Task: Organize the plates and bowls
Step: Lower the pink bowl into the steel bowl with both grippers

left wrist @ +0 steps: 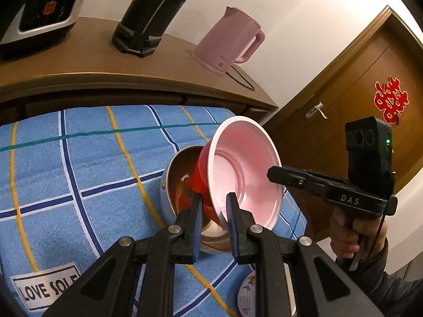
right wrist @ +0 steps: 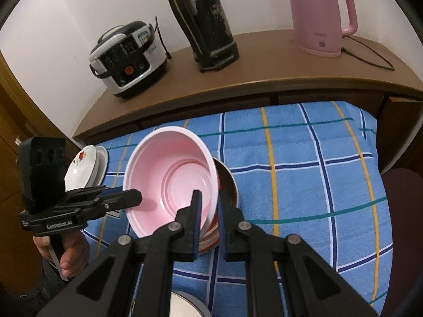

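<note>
**Appliances line a wooden counter above a checked cloth**

A pink kettle [right wrist: 320,15] stands at the right end of a brown counter [right wrist: 259,74], its black cord [right wrist: 370,58] looping across the top. A tall black flask [right wrist: 203,21] rises at the centre, and a black-and-silver rice cooker [right wrist: 127,58] sits to the left. Below the counter's edge spreads a blue cloth [right wrist: 304,185] crossed by white, navy, yellow and teal lines, bearing a label [left wrist: 45,288] that reads "LOVE SOLE". A wooden door [left wrist: 357,92] to the right carries a red ornament [left wrist: 391,100] and a metal handle [left wrist: 316,111].
</note>
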The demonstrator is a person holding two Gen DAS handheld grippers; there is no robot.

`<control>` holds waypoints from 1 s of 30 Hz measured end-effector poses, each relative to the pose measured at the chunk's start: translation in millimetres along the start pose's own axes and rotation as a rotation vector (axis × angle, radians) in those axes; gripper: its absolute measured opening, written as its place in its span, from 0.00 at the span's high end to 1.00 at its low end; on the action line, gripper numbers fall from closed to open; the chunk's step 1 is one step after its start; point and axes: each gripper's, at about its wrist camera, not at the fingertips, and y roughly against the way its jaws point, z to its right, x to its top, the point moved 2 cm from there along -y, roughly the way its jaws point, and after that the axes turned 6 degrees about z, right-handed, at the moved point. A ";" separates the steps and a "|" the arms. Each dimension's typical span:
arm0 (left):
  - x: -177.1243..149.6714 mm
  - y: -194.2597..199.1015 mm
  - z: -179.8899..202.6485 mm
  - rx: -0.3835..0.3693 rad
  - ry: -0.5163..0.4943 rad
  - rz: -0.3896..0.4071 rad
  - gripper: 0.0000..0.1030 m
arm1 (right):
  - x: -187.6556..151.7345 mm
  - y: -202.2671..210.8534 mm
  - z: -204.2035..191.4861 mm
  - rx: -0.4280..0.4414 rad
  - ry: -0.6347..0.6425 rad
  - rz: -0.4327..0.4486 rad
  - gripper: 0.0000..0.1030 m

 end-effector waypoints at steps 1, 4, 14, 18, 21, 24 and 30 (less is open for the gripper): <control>0.3 -0.7 -0.3 0.000 0.002 -0.003 0.82 | -0.2 -0.6 0.8 0.004 -0.004 -0.003 0.88; 0.8 -3.8 -3.2 -0.010 0.021 -0.019 0.82 | -1.0 -1.1 2.8 0.013 -0.012 -0.014 0.88; -0.4 -9.6 -11.9 -0.031 0.074 -0.062 0.82 | 4.3 -10.6 6.8 0.036 -0.018 -0.098 0.89; -3.2 -12.1 -9.5 -0.030 0.066 -0.086 0.82 | 4.8 -14.2 8.5 0.032 -0.008 -0.128 0.89; -3.6 -12.5 -7.1 -0.027 0.055 -0.091 0.82 | 4.5 -14.6 9.5 0.037 -0.008 -0.144 0.88; -2.4 -13.3 -6.2 -0.024 0.051 -0.090 0.82 | 4.7 -15.3 8.6 0.035 -0.002 -0.154 0.88; -3.6 -13.6 -8.1 -0.019 0.053 -0.098 0.82 | 7.8 -18.4 6.5 0.032 0.003 -0.164 0.88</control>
